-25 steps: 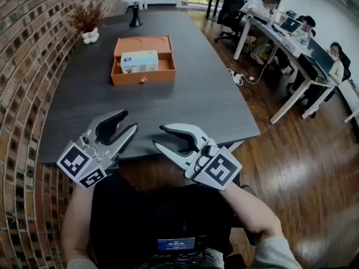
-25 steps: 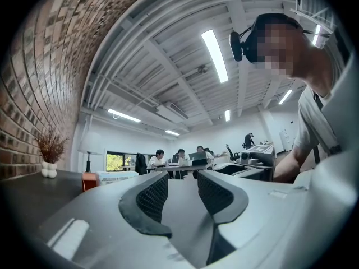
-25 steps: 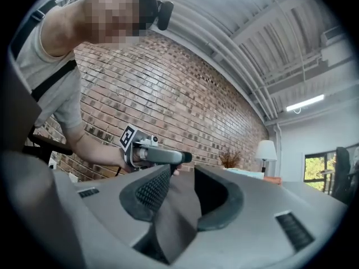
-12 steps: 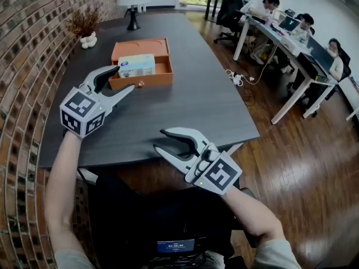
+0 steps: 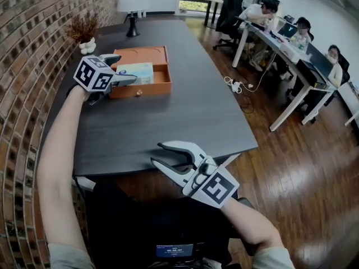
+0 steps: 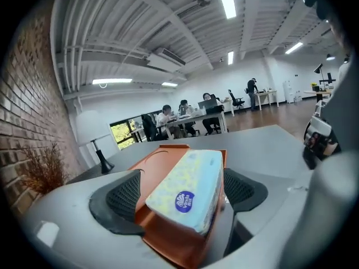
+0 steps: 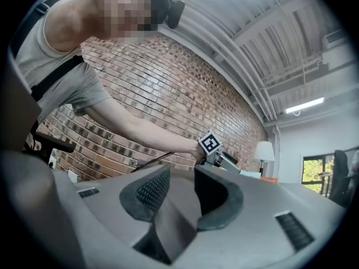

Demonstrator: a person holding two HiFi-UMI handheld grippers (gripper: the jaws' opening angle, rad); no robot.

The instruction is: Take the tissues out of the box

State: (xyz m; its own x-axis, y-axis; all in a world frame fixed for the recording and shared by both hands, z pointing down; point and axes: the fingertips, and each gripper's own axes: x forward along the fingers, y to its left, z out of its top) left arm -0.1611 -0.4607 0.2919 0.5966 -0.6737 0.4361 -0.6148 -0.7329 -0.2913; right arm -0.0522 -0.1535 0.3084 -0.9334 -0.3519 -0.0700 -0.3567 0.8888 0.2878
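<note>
Surface: dark grey table beside brick wall; white lamp and dried plant at far end.
Tissues: pale blue pack inside open orange box; blue oval reads "Vinda".
Left gripper: jaws opening, pack between them, unclamped.
Right gripper: jaws apart, empty, at near table edge.

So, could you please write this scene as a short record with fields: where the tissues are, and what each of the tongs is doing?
tissues: one tissue pack, lying inside the open orange box
box place: far part of the dark table
left tongs: at the box, jaws opening, pack between them, not gripped
right tongs: by the near table edge, open, empty
task state: pack not yet taken out
</note>
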